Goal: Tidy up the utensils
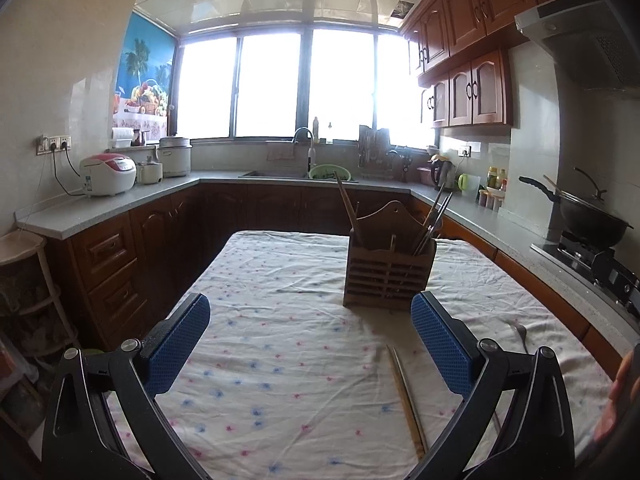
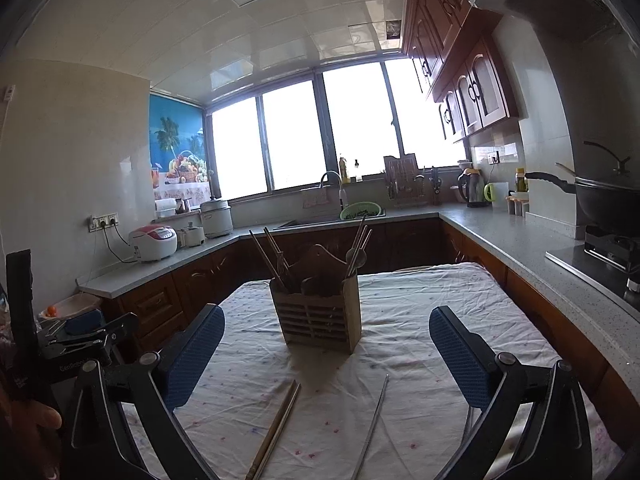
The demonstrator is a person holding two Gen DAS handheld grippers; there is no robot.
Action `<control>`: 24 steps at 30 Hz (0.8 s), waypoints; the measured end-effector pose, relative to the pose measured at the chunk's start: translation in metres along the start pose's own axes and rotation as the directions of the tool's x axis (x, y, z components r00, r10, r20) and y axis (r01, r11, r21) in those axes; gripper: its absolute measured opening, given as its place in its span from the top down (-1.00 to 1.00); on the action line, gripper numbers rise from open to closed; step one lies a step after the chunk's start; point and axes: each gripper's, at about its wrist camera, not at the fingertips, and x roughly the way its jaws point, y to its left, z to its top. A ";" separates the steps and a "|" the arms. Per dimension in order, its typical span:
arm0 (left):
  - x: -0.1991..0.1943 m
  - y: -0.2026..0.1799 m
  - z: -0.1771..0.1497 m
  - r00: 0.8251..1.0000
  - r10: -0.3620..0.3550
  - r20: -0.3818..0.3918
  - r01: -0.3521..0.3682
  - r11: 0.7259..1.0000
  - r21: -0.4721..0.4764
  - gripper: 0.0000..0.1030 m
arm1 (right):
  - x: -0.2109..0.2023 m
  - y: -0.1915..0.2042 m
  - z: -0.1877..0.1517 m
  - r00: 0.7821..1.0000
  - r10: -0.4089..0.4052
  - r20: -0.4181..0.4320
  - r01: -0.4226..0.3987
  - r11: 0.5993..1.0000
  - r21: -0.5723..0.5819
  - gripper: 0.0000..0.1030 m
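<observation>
From the left tongs' [image 1: 310,344] camera only a pair of chopsticks [image 1: 406,398] shows on the cloth [image 1: 280,300], plus a spoon [image 1: 520,334] peeking out behind the right pad near the bench's right edge. The right tongs' [image 2: 326,356] camera shows more: the same pair [image 2: 276,428] and also a single metal chopstick [image 2: 372,428] lying apart from it, while the spoon's bowl is hidden there. That view also catches the left tongs themselves, off past the bench's left edge, and the sink [image 2: 304,222] on the far counter.

The holder [image 1: 388,268] stands upright toward the far end of the bench, right of the middle. It is ahead of both tongs, well apart from them, between the pads in the right view and just inside the right pad in the left view. The loose chopsticks lie on the near half, between the holder and the tongs, pointing roughly toward the holder; the pair sits touching side by side.

The holder is a wooden box with a slatted front and an arched back board with a hanging hole. Wooden chopsticks lean out of its left compartment, metal ones and a spoon out of its right.

Both tongs hang spread wide above the cloth, blue pads apart, gripping nothing
</observation>
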 end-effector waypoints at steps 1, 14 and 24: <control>0.000 -0.001 -0.005 1.000 -0.001 -0.012 0.001 1.000 0.000 -1.00 | -0.003 0.002 -0.006 1.000 -0.004 0.005 0.004 1.000 -0.008 -1.00; -0.005 -0.015 -0.055 0.994 0.006 -0.106 0.001 0.997 0.071 -1.00 | -0.008 0.004 -0.079 0.997 -0.072 -0.040 0.072 0.997 -0.008 -1.00; -0.019 -0.020 -0.062 0.995 -0.004 -0.099 0.013 0.996 0.086 -1.00 | -0.014 0.010 -0.096 0.994 -0.077 -0.079 0.076 0.997 -0.023 -1.00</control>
